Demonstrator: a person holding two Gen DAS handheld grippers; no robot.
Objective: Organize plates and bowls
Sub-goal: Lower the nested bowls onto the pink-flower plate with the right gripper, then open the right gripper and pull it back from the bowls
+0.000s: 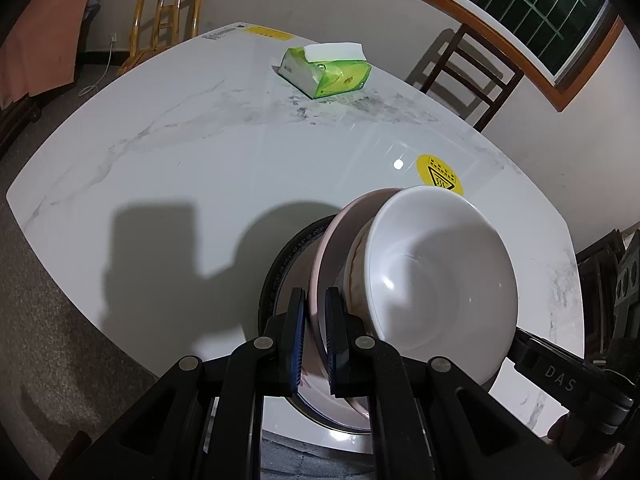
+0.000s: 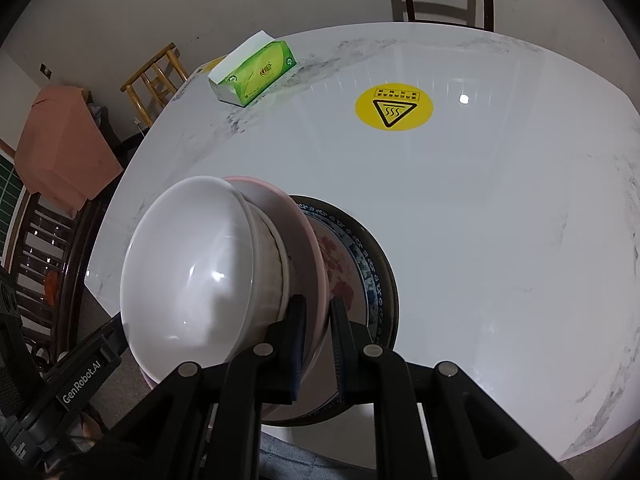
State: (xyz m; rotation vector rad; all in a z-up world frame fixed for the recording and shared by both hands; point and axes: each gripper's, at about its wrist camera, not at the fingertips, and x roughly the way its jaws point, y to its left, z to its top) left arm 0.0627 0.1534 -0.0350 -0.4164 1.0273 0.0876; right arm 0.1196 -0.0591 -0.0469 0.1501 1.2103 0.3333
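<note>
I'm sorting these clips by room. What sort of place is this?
Most likely a home dining room: a white marble-look table with wooden chairs drawn up around it, a green tissue pack on top, and stacked bowls and plates at the near edge.

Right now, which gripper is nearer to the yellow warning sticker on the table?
Right. The right gripper clamps the pink plate on the side facing the yellow sticker; the left gripper clamps the opposite rim.

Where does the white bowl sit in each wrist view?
Left wrist: white bowl lower right, right of the claw's fingers.
Right wrist: white bowl lower left, left of the claw's fingers.
Shared landmark: yellow sticker on the table, beyond the bowl in both.
</note>
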